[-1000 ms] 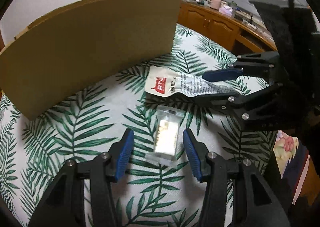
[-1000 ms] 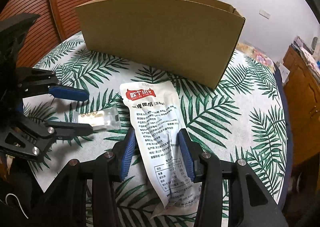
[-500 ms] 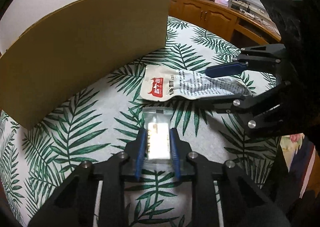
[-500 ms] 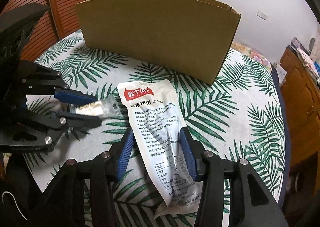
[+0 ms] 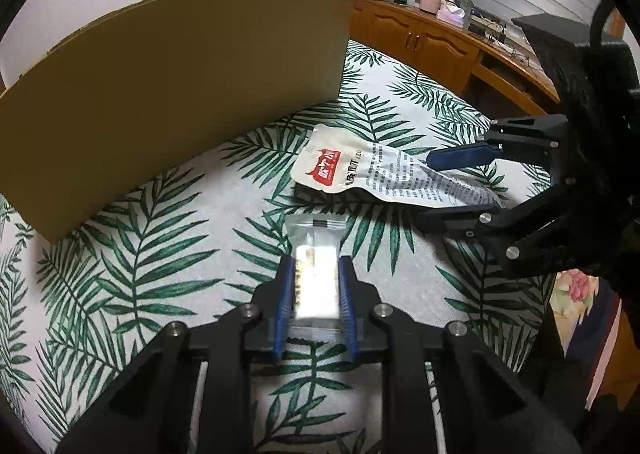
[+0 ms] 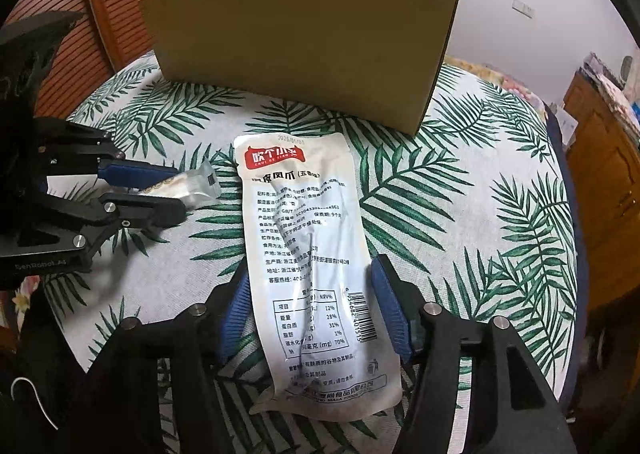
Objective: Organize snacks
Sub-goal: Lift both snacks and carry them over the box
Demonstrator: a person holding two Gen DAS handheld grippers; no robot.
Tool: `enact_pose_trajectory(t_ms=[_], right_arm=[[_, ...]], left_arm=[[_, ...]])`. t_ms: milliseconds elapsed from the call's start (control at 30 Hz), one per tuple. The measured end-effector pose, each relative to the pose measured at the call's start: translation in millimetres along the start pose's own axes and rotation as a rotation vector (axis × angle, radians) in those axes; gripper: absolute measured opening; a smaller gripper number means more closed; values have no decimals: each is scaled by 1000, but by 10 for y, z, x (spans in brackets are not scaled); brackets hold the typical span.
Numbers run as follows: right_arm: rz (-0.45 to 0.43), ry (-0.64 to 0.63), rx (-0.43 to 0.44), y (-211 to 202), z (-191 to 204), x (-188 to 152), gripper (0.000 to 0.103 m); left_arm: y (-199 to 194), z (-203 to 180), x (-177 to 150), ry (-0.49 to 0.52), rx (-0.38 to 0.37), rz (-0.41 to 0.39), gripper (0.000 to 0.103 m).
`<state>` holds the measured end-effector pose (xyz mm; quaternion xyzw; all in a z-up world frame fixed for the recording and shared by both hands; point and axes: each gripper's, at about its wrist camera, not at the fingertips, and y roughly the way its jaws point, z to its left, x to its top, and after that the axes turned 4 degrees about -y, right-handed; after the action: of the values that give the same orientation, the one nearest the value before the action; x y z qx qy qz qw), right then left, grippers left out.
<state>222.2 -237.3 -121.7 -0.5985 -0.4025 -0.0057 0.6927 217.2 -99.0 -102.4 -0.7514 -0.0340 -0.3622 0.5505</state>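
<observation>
Blue-padded, your left tongs (image 5: pixel 316 286) are clenched on the small clear snack packet (image 5: pixel 316 274), both pads pressed flat to its long sides. Your right tongs (image 6: pixel 312 306) stand wide, straddling the white pouch (image 6: pixel 308 254); its left edge lies against the left pad, while a narrow gap shows at the right one, so it is bracketed, not gripped.

Take the cardboard box (image 6: pixel 304 58) as your landmark. The pouch lies flat on the palm-print bench (image 6: pixel 460 214) just in front of the box, long axis running from your right tongs toward the box, red label end nearest it. The small packet sits left of the pouch, also in front of the box, its long axis along your left tongs, its free sealed end pointing toward the pouch's label end.

Your right wrist view gives the pouch's printed text and barcode, and a side look at the packet between the left pads. Your left wrist view gives the packet head-on and wooden cabinets (image 5: pixel 432 42) beyond the box.
</observation>
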Motion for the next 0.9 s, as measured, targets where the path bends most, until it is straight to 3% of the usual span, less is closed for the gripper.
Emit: enact_pose_trajectory(t_ms=[133,333,500,900], right_arm=[[-49,1,-10,-115,61,17,33],[-108,57,-3,-238,29,-13,29],[-150,74,-13,-409,25,-6,14],[-189,85,-29,-572,50,-11,13]], left_arm=[[-78,48,-26,-29,-11,-21,19],[-154,70,-52,-44,-10,-34,19],[-206,61,-52,-44,-10,-46,19],[-419,27,-59,-46,6,-99,19]])
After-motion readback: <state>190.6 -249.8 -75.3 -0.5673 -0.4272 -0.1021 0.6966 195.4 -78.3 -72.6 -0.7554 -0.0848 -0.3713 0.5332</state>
